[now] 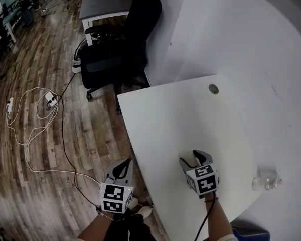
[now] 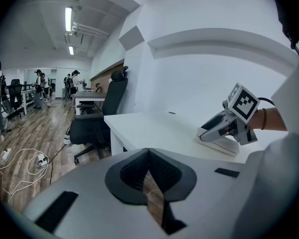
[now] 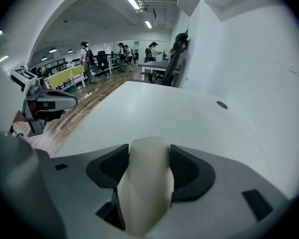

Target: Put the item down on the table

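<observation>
- Wood-plank floor w/ a looped white cable lies left of the white worktop. Black office chair stands at the worktop's far corner.
- Right hand-held gripper is over the worktop, jaws clamped on a pale item that fills the gap betw. the pads.
- Left gripper view alone shows that item side-on: flat, wedge-like, low end seemingly on the worktop. Actual contact is hard to tell.
- Left hand-held gripper hangs beside the worktop's near-left edge, over the floor. Jaws pressed together, nothing betw. them.
- Head view alone shows a clear object at the worktop's right edge, too blurred to ID.
- Round grommet sits toward the worktop's far side.
- People stand far back, too small for detail.
- Item's underside is hidden in the right gripper view; both forearms are cut off at the head view's bottom edge.
</observation>
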Tool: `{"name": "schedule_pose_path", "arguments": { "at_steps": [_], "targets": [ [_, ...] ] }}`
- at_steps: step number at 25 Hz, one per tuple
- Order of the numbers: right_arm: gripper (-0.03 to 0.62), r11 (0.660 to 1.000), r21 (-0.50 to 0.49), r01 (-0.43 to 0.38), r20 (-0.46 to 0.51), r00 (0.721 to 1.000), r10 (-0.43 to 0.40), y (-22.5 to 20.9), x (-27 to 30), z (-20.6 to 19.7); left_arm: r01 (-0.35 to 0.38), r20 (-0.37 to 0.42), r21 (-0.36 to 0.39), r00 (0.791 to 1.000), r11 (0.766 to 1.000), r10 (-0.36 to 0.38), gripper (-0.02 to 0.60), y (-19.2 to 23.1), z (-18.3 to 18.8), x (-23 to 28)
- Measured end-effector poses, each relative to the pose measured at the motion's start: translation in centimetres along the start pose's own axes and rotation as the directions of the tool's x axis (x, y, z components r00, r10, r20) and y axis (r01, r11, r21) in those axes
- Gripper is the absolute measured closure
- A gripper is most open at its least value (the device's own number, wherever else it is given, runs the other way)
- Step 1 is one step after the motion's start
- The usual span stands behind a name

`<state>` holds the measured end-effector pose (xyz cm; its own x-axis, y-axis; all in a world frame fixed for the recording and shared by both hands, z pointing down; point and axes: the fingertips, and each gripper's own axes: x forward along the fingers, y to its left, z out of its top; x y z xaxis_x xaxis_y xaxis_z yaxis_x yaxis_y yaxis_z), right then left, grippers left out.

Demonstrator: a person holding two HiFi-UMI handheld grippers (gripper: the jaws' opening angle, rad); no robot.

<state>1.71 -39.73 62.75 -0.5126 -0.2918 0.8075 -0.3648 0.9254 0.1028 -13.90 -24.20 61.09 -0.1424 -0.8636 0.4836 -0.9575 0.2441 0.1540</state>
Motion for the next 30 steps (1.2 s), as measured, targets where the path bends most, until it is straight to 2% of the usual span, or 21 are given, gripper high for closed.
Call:
{"name": "schedule_pose_path", "arguments": {
  "at_steps": [13,18,24,30],
  "targets": [
    [0.315,0.999,0.014,-0.029,-0.009,1.000,0.029,-0.1,0.8,0.0,0.002,-0.019,-0.004,1.000,1.000,-0.002,0.565,-0.1,-0.2,0.8],
    [0.315,1.000,0.019,-0.009,0.018,1.000,0.008,-0.3,0.3,0.1,0.015,-0.027,0.000,1.000,1.000,-0.015,0.565,-0.6,0.0,0.8],
    [0.315,0.997,0.082,0.016,0.075,0.997,-0.022,-1.2,-1.3,0.9,0.029,-0.016,0.018,0.999,0.999,-0.028,0.565,-0.8,1.1,0.9],
    [0.315,0.977,0.204,0.065,0.112,0.990,-0.090,-2.3,-3.8,0.2,0.049,0.005,0.033,0.999,0.998,-0.050,0.565,-1.7,2.7,0.4]
  ]
}}
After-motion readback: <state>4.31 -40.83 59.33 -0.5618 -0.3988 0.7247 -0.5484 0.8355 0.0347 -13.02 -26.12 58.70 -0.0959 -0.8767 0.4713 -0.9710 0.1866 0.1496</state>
